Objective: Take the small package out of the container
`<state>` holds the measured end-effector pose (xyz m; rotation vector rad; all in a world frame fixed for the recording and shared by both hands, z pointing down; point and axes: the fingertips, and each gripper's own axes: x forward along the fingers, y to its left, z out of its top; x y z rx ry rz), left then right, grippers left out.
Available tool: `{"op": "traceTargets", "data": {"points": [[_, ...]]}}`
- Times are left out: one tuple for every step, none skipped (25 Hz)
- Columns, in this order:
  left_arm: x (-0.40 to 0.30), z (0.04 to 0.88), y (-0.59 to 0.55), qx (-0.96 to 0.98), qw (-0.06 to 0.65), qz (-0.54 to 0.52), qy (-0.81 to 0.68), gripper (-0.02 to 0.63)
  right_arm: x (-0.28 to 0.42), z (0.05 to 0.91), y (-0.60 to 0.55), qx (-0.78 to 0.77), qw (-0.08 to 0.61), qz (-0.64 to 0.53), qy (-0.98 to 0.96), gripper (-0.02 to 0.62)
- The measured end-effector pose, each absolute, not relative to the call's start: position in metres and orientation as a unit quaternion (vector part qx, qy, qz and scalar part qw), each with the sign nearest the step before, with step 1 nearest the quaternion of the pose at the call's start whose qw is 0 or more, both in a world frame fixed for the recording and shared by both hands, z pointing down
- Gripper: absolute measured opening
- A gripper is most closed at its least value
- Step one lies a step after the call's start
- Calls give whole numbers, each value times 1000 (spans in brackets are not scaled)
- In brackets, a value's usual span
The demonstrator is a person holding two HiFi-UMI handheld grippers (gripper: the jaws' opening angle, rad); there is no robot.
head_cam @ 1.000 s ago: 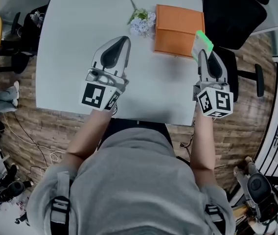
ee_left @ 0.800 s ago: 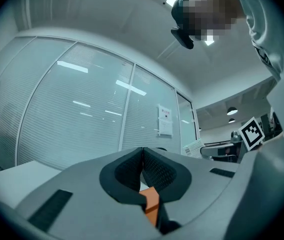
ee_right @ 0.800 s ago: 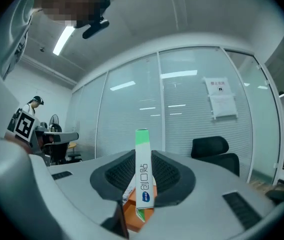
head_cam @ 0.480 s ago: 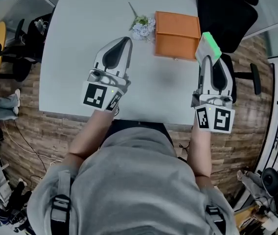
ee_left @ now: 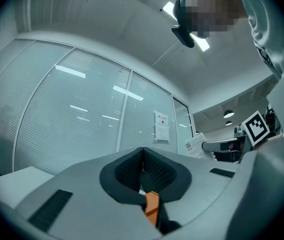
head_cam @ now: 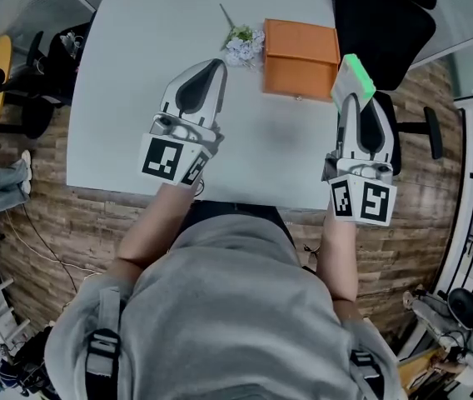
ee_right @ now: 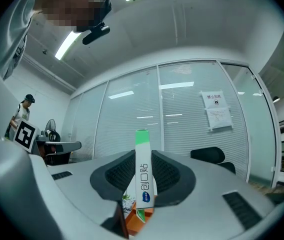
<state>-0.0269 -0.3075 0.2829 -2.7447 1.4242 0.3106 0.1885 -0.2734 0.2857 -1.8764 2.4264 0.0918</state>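
In the head view, the lower end of the small package (head_cam: pixel 352 77) is hidden behind the right claw (head_cam: pixel 351 100), and a near corner of the orange container (head_cam: pixel 301 47) is covered by the package. The container's inside is not shown. The far edge of the table (head_cam: pixel 136 73) is cut off by the picture's top edge. In the right gripper view, the package's foot is masked by the claw's own body, and the print on the wall notice (ee_right: pixel 217 110) is too small to be read.
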Motion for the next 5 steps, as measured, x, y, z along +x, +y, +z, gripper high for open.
{"op": "traceTargets", "data": {"points": [[-27, 282, -307, -883, 18, 100, 458, 20, 188, 285, -272, -611, 36, 31, 790, 115], [-28, 281, -306, -883, 18, 100, 458, 20, 187, 284, -271, -610, 35, 32, 791, 115], [-28, 280, -306, -883, 19, 100, 458, 20, 187, 284, -270, -609, 34, 33, 792, 115], [-28, 280, -305, -883, 20, 100, 458, 20, 186, 283, -269, -608, 33, 34, 792, 115], [-28, 279, -305, -883, 21, 100, 457, 20, 185, 283, -268, -607, 32, 35, 793, 115]]}}
